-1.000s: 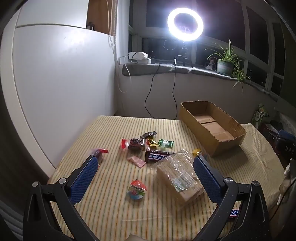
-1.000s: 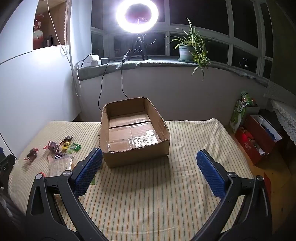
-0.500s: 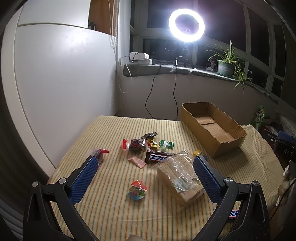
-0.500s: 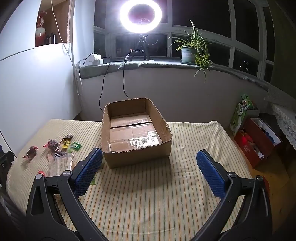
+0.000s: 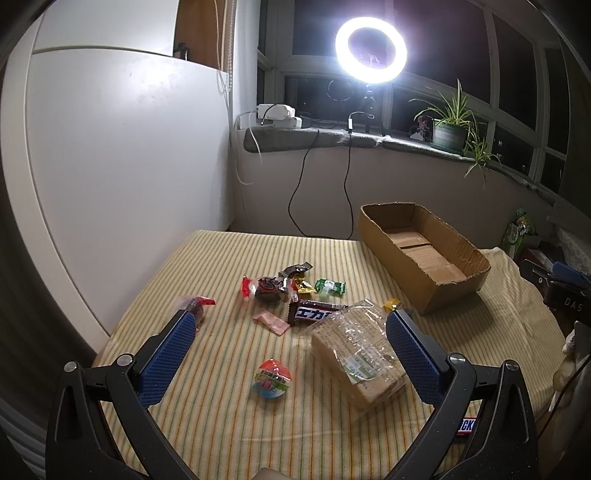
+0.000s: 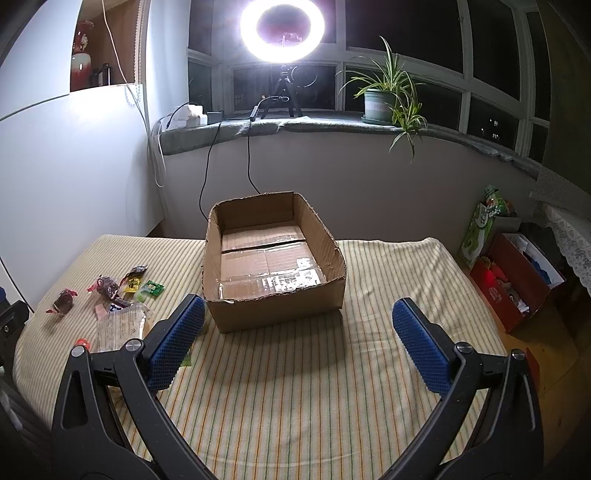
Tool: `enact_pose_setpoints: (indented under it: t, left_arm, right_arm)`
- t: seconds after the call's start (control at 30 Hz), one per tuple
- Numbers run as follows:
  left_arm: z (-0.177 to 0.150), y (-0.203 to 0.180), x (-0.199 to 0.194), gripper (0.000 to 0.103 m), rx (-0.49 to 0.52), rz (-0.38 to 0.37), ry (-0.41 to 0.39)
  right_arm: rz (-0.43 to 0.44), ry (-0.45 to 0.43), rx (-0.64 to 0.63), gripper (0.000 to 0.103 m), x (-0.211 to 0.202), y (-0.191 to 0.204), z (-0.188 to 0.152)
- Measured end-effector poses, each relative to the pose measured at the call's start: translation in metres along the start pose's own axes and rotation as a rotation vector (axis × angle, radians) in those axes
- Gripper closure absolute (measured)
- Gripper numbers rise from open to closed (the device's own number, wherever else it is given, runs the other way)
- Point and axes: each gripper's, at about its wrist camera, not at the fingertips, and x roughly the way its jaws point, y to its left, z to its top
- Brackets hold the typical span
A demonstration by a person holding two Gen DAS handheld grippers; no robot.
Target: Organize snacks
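Several snacks lie on the striped table: a clear-wrapped cracker pack (image 5: 356, 354), a dark chocolate bar (image 5: 314, 314), a round red-green candy (image 5: 271, 377), a pink wafer (image 5: 270, 322), small wrapped candies (image 5: 273, 287) and a red-wrapped one (image 5: 195, 304). An open, empty cardboard box (image 5: 421, 254) stands at the right; in the right wrist view the box (image 6: 271, 262) is straight ahead. My left gripper (image 5: 288, 345) is open above the snacks, holding nothing. My right gripper (image 6: 297, 332) is open in front of the box, holding nothing.
A Snickers bar (image 5: 466, 426) lies at the table's near right edge. A white wall panel (image 5: 122, 177) bounds the left side. A ring light (image 6: 282, 27) and potted plant (image 6: 380, 103) stand on the windowsill. Red boxes (image 6: 517, 284) sit on the floor at right.
Both views have shifted slightly, as if the grippers rose or tilted a little. Nothing on the table has moved and both grippers stay open.
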Motion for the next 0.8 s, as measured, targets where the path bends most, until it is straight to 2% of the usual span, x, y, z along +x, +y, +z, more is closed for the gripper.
enact_pose_setpoints:
  t: [0.8]
  left_arm:
    - [-0.0018, -0.0015, -0.001, 0.001, -0.004, -0.012, -0.002]
  right_arm:
    - [0.007, 0.006, -0.002, 0.0, 0.0005, 0.0045, -0.0016]
